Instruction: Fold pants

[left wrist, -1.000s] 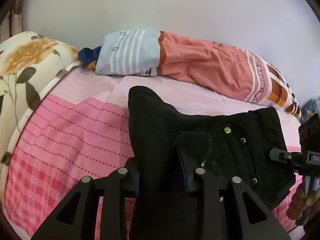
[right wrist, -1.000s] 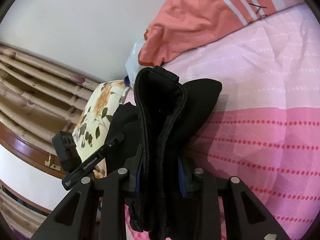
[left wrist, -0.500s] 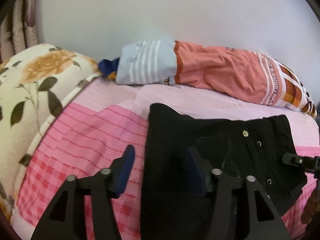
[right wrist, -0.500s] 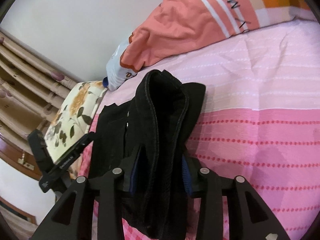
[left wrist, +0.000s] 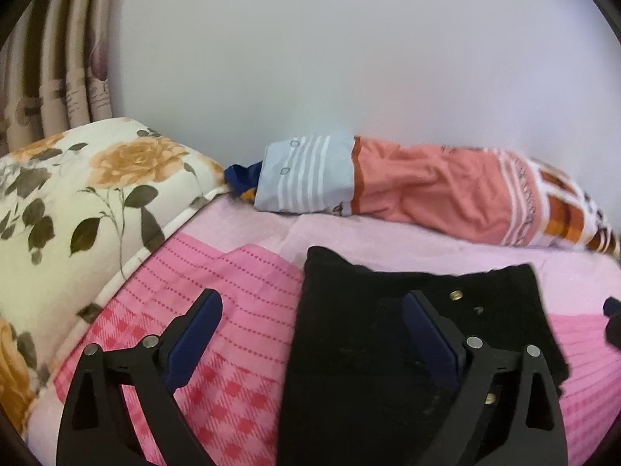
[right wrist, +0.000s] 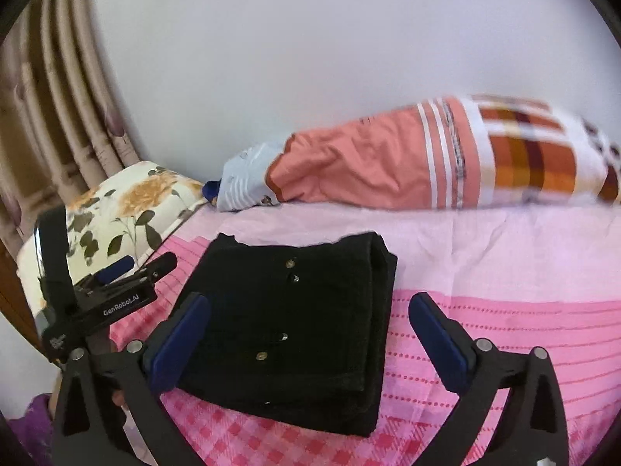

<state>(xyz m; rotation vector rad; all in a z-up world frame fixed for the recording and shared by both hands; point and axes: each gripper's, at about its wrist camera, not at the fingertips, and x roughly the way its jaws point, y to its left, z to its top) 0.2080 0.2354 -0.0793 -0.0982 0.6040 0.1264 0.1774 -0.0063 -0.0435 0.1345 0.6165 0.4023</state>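
Note:
The black pants (right wrist: 299, 318) lie folded into a compact rectangle on the pink bed sheet (right wrist: 504, 310); metal buttons show on top. They also show in the left wrist view (left wrist: 407, 349). My right gripper (right wrist: 310, 310) is open and empty, its jaws wide apart just above and in front of the pants. My left gripper (left wrist: 314, 310) is open and empty, with its right finger (left wrist: 431, 330) over the pants and its left finger (left wrist: 194, 326) over the sheet. The left gripper also shows in the right wrist view (right wrist: 116, 275), at the pants' left side.
A floral pillow (left wrist: 77, 202) lies at the left. An orange and light-blue striped pillow (left wrist: 427, 190) lies along the white wall at the back. Curtains (right wrist: 58, 116) hang at the far left. The sheet's edge runs along the bottom left.
Both grippers were shut on the pants; both have opened, let go and pulled back. The pants now lie flat and folded on the sheet.

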